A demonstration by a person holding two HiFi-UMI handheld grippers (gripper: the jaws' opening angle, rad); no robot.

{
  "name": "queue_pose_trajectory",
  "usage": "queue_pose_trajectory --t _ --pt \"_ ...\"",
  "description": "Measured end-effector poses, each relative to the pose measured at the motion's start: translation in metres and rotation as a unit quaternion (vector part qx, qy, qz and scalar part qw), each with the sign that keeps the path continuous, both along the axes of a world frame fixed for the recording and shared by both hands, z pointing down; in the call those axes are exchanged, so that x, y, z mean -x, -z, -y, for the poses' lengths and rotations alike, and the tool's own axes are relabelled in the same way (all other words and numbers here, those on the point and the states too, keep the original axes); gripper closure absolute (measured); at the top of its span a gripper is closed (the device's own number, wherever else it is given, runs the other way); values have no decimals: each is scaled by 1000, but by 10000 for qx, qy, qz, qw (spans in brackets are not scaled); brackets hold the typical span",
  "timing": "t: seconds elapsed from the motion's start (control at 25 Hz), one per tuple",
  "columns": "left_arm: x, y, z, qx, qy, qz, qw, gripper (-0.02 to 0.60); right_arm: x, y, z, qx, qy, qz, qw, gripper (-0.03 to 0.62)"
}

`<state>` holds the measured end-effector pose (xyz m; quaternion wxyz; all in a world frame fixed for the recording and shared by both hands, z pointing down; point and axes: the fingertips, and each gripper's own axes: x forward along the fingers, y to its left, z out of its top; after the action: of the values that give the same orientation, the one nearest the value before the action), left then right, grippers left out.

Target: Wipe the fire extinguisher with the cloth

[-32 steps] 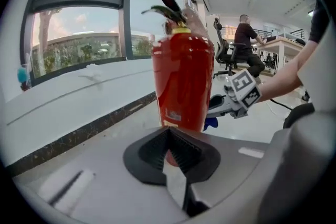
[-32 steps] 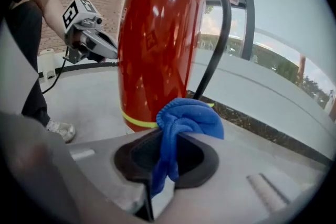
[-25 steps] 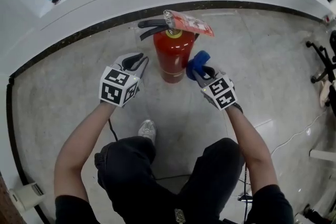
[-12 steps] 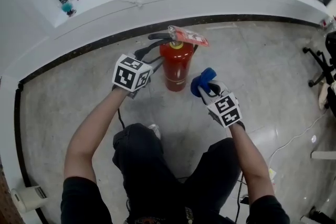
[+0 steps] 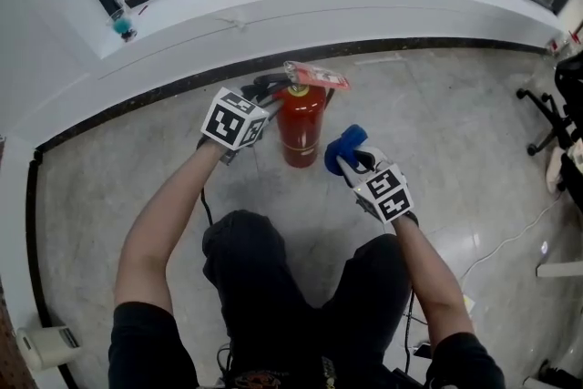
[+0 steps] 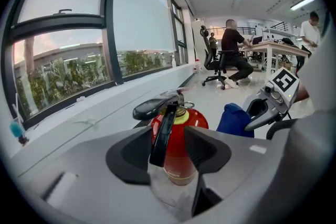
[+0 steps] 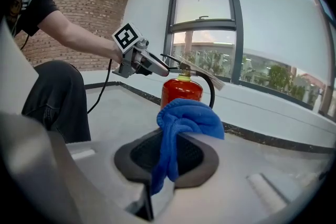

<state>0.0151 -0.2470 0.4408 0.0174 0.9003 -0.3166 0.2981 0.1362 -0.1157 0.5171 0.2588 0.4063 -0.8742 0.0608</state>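
The right claw [image 7: 167, 152] is clamped on the bunched blue cloth [image 7: 185, 117]. The left claw [image 6: 169, 151], jaws just sprung wide then eased slightly, grips nothing, though the black lever [image 6: 160, 138] may lie between them. I judge wiping is pending: press cloth to the glossy red fire extinguisher [image 5: 301, 130], upright on the floor [image 5: 437, 123] between the 2 claws.

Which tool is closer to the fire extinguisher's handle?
Left. The left tool, jaws just opened, is at the handle, its black lever in the gap, unpressed. The right tool, shut on the blue cloth, is beside the red cylinder, apart.
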Motion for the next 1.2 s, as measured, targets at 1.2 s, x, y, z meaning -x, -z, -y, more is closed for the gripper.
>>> queue_pose_trajectory --t 1.2 --pt "-29 6 -110 346 -51 44 9994 382 -2 17 -27 -74 158 165 9997 540"
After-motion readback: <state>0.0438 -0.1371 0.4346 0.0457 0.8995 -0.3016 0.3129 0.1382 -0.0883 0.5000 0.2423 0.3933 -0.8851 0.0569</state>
